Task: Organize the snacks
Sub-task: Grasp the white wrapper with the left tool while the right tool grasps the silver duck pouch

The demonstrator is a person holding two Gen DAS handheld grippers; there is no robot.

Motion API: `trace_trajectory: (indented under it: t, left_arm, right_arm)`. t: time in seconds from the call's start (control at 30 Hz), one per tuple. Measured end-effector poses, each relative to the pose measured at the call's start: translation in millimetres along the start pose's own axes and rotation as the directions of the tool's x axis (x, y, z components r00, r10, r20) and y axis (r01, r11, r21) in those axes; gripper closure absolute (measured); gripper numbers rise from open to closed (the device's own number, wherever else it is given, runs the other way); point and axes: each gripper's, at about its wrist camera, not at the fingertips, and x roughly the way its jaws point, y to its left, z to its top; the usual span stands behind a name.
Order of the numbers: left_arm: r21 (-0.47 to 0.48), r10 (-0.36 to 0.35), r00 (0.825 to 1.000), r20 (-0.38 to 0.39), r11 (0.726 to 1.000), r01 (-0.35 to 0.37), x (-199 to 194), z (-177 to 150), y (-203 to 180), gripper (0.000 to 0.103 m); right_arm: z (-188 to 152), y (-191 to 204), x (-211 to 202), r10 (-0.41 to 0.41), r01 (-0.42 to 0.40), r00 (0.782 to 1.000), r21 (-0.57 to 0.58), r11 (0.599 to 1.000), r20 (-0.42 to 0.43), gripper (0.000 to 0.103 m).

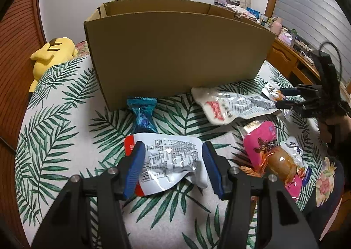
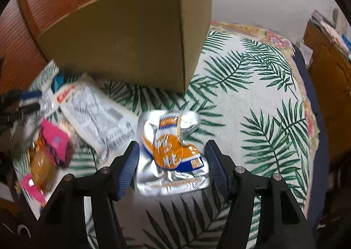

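My left gripper (image 1: 173, 146) is shut on a crumpled white snack packet with a red edge (image 1: 171, 168), its blue pads pressed against the packet's two sides. My right gripper (image 2: 172, 143) is open and straddles a silver and orange snack packet (image 2: 173, 157) that lies on the bedspread, with the pads close beside its edges. An open cardboard box (image 1: 175, 51) stands on the bed behind the snacks. In the right wrist view the box (image 2: 131, 36) is at the upper left. The right gripper (image 1: 285, 98) also shows at the right edge of the left wrist view.
On the palm-leaf bedspread (image 1: 65, 117) lie a teal packet (image 1: 142, 115), a large white printed packet (image 1: 232, 104), a pink packet (image 1: 261, 141) and a wrapped brown bun (image 1: 283, 161). A yellow plush toy (image 1: 52, 51) sits at the far left. A cluttered wooden desk (image 1: 291, 56) stands at the right.
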Motion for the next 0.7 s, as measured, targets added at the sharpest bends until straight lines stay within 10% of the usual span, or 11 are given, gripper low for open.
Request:
trace_trajectory:
  t: [0.7]
  left_arm:
    - [0.062,0.082,0.996,-0.041,0.995,-0.079,30.3,4.8,-5.3,0.025]
  right_arm:
    - [-14.6,-1.7,-7.7,-0.005,0.004,0.997,0.009,1.000,0.073,0.048]
